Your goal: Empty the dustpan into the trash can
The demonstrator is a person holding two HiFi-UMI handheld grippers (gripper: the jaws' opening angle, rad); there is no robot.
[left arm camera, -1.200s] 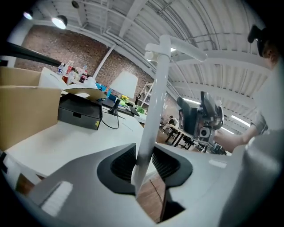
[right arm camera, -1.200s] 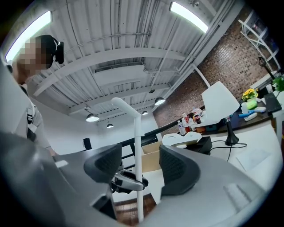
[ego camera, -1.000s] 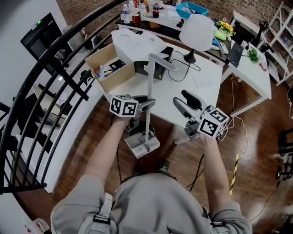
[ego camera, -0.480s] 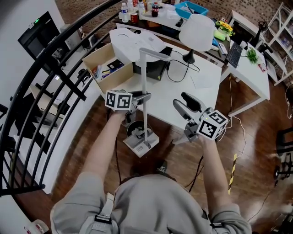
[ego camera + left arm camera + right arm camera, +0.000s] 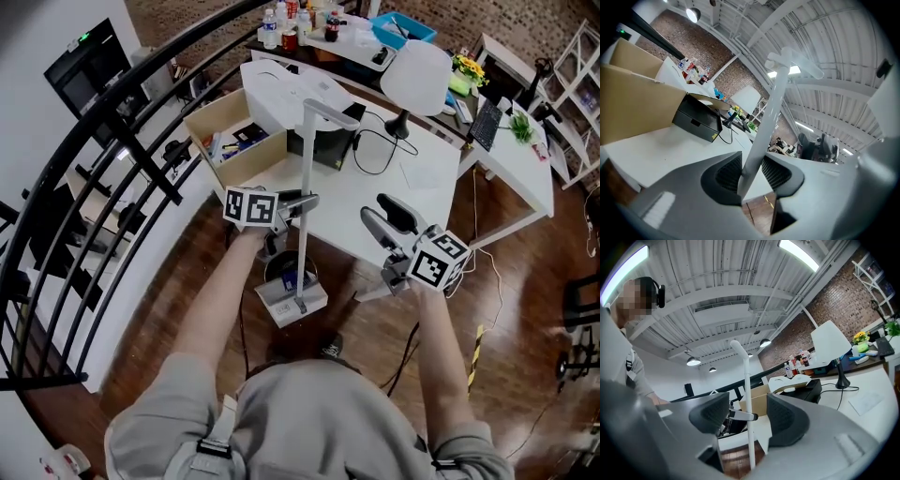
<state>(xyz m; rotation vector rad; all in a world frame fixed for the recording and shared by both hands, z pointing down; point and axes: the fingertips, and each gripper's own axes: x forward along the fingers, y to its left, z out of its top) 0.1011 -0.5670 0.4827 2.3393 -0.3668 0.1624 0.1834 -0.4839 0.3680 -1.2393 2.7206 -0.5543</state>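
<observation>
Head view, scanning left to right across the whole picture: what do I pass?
Railing → cardboard box → dustpan handle → lamp → keyboard
</observation>
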